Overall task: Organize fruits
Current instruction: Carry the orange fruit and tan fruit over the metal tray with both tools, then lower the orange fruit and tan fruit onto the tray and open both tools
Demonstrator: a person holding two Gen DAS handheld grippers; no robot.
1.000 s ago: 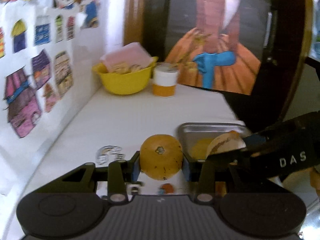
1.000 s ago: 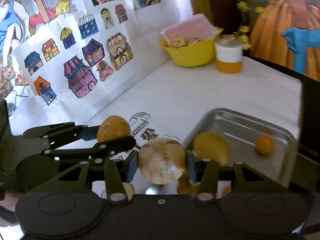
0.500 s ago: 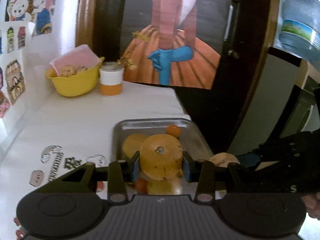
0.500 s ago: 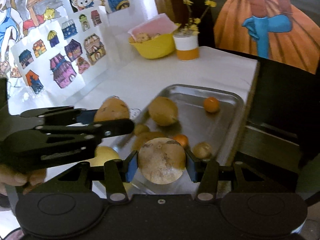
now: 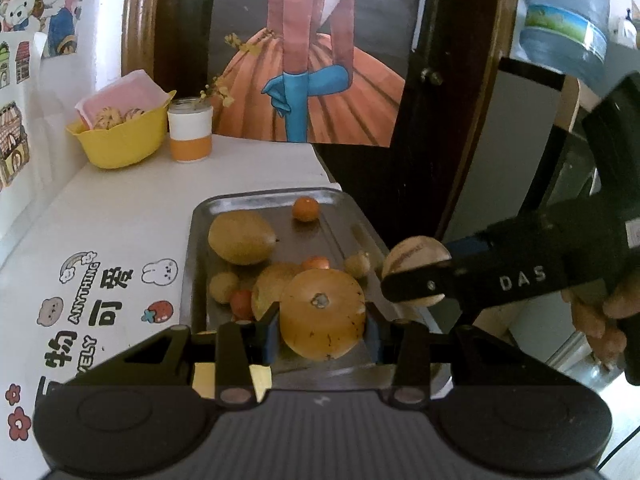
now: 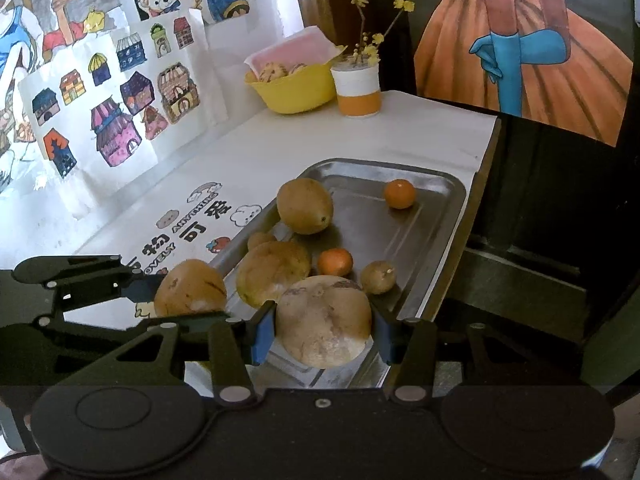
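Fruits are gathered in a metal tray [image 6: 448, 216] that is placed on the white counter [image 5: 132, 208]. An orange fruit [image 5: 322, 314] is pinched between the jaws of the left gripper [image 5: 320, 330] and is held above the near end of the tray. A pale brown fruit [image 6: 323, 320] is pinched by the jaws of the right gripper [image 6: 322, 330], also over the near end, just beside the left one. In the tray, a big yellow fruit [image 6: 305, 205] is seen near the left wall, a small orange [image 6: 399, 194] is lying apart at the far end, and several smaller fruits are grouped in the middle. A yellow bowl [image 5: 120, 142] and a cup [image 5: 190, 130] are standing at the far edge of the counter.
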